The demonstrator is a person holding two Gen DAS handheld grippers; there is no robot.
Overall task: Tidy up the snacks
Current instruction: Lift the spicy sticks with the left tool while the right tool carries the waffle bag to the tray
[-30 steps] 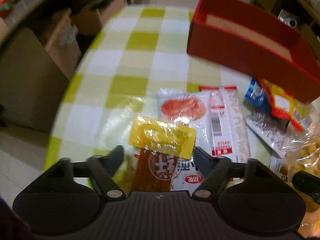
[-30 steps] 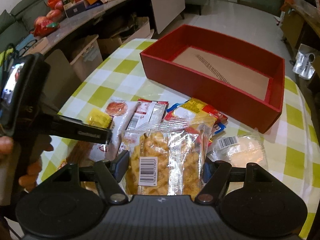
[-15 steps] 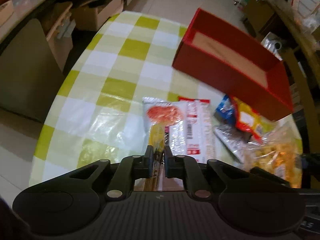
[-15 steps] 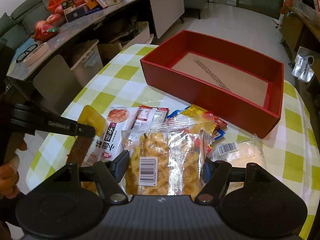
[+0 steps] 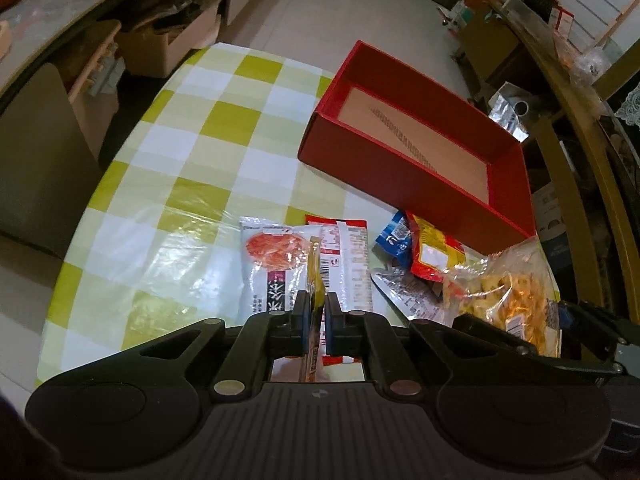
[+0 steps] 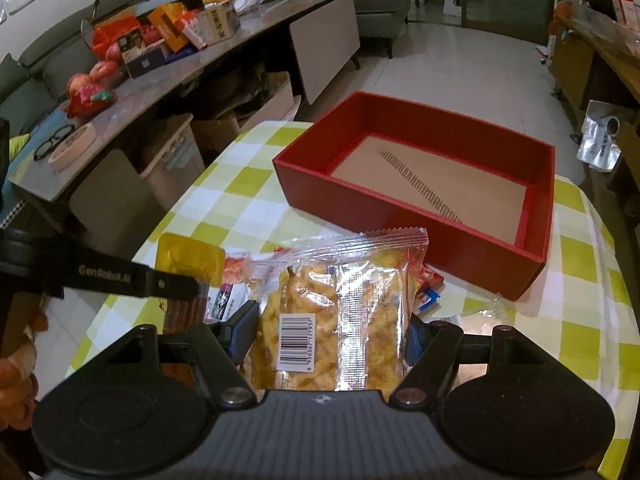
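Note:
My left gripper point(image 5: 316, 312) is shut on a thin yellow-topped snack strip point(image 5: 315, 268), held edge-on above the table; it shows flat in the right wrist view point(image 6: 188, 258). My right gripper point(image 6: 332, 328) is shut on a clear bag of golden crisps point(image 6: 340, 312), lifted off the pile; that bag also shows in the left wrist view point(image 5: 512, 292). An open red box point(image 6: 420, 172) with a brown floor stands empty at the far side of the checked table point(image 5: 192, 160). Several snack packets point(image 5: 348, 264) lie in front of it.
A chair back point(image 5: 36, 160) stands at the table's left edge. A cluttered counter point(image 6: 140, 52) and cardboard boxes lie beyond it. A wooden shelf point(image 5: 580, 100) runs along the right. The left gripper's arm point(image 6: 104, 278) crosses the right wrist view at left.
My left gripper closed on the yellow-topped strip and lifted it. My right gripper closed on the crisps bag and raised it off the pile.

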